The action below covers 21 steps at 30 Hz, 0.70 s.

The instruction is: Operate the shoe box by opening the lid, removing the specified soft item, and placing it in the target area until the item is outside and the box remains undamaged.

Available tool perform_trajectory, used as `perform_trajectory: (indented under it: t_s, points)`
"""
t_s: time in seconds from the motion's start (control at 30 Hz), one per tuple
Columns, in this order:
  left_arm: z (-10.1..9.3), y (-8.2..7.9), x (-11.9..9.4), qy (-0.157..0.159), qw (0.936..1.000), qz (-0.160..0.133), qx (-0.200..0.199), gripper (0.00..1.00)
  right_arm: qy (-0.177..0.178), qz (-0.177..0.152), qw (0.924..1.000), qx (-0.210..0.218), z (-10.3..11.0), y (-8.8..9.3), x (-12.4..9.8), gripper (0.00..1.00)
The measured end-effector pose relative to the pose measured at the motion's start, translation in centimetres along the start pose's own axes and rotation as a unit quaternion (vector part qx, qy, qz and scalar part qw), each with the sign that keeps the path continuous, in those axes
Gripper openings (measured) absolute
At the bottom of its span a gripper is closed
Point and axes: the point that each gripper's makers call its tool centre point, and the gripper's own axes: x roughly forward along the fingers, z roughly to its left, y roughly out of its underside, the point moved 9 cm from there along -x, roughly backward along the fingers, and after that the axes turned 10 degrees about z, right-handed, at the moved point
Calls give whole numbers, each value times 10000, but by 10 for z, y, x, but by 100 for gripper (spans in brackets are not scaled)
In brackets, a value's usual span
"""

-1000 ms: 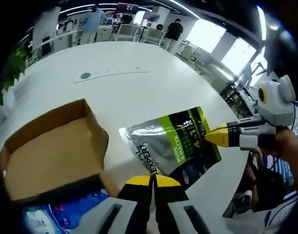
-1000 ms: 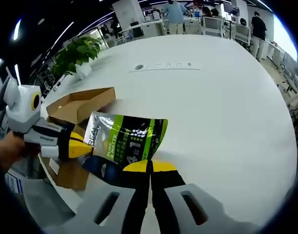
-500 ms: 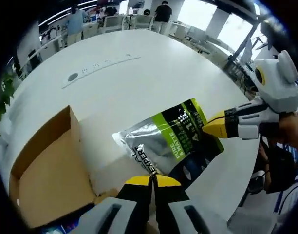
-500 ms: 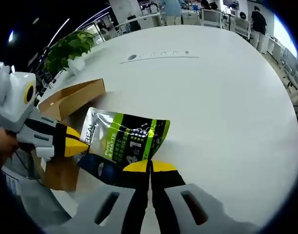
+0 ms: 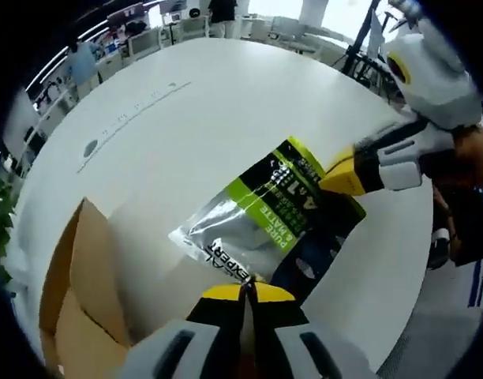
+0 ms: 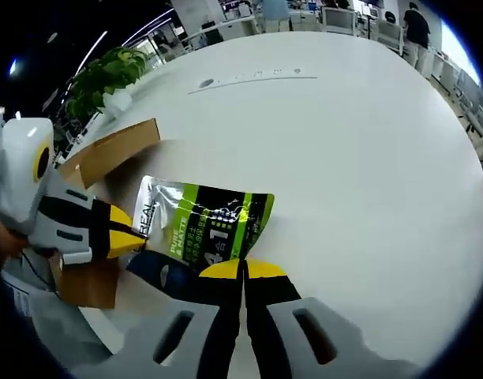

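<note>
A soft silver, green and dark blue pouch hangs stretched over the white table. My left gripper is shut on its near edge, by the white lettering. My right gripper comes in from the right, yellow tips shut on the opposite edge. In the right gripper view the same pouch lies ahead of my right gripper, which pinches its dark blue end, and my left gripper clamps its left side. The open brown shoe box stands at the left, its lid raised.
A long white power strip lies across the table's far part, also seen as a strip in the right gripper view. A potted plant stands beyond the box. Chairs and people are at the far side. The table edge runs close at the right.
Both grippers keep their hold on the pouch and have carried it a little further from the box. The left gripper view has tilted, so the box now sits at its lower left.
</note>
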Motion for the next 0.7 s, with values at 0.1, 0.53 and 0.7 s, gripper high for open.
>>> perform_trajectory:
  t_s: [0.1,0.53,0.7]
  points:
    - [-5,0,3,-129,9993,82,341,4,-4,0,10000,-39,0,1,3,0]
    - [-5,-4,8,-411,9943,217,964,7,84,-112,9998,-143,-6,-4,11,0]
    - [-4,-5,8,-397,9942,215,973,8,123,-185,9996,-169,-7,-6,12,0]
